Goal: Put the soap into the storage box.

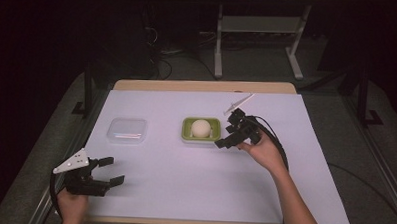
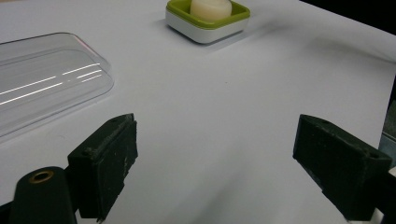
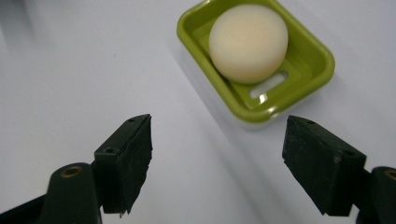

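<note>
A green soap dish [image 1: 187, 127] sits at the middle of the white sheet, with a round cream soap [image 1: 201, 128] resting in it. The right gripper view looks down on the same dish [image 3: 309, 46] and soap [image 3: 248, 43] just beyond the jaws. My right gripper [image 1: 230, 134] hovers beside the dish's right edge, open and holding nothing. A clear plastic lid [image 1: 127, 130] lies to the left of the dish; it fills the upper left of the left gripper view as lid [image 2: 42, 79]. My left gripper [image 1: 112, 170] stands open near the front left corner, away from everything.
The white sheet [image 1: 194, 187] covers most of the wooden table, whose bare back edge [image 1: 202, 86] shows behind it. Dark floor, cables and a metal stand lie beyond the table. Cables trail from both grippers toward the person.
</note>
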The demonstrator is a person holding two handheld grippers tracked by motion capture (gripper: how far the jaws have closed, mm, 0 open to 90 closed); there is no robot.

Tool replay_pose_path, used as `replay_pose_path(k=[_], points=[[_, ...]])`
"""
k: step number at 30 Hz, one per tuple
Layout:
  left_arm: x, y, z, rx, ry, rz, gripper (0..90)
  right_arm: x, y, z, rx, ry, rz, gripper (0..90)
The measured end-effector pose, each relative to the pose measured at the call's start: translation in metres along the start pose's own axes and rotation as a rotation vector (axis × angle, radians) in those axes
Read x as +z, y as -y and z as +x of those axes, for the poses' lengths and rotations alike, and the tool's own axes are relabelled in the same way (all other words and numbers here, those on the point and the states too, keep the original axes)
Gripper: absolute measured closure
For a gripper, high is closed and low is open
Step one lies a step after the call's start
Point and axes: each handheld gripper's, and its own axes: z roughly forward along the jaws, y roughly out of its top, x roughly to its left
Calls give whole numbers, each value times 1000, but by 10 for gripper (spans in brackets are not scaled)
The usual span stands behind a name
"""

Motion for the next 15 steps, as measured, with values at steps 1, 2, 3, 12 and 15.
replay_pose_path(k=[1, 2, 3, 12, 15], points=[[0, 0, 0, 0, 1, 0, 132, -1, 4, 1, 3, -7, -3, 233], [0, 0, 0, 0, 1, 0, 132, -2, 8, 2, 6, -5, -4, 233], [0, 0, 0, -2, -1, 0, 132, -3, 13, 3, 3, 0, -1, 233], [1, 0, 0, 6, 2, 12, 132, -13, 56, 14, 30, -19, -39, 235], [1, 1, -2, 4, 0, 14, 132, -16, 70, 17, 39, -20, -50, 235]])
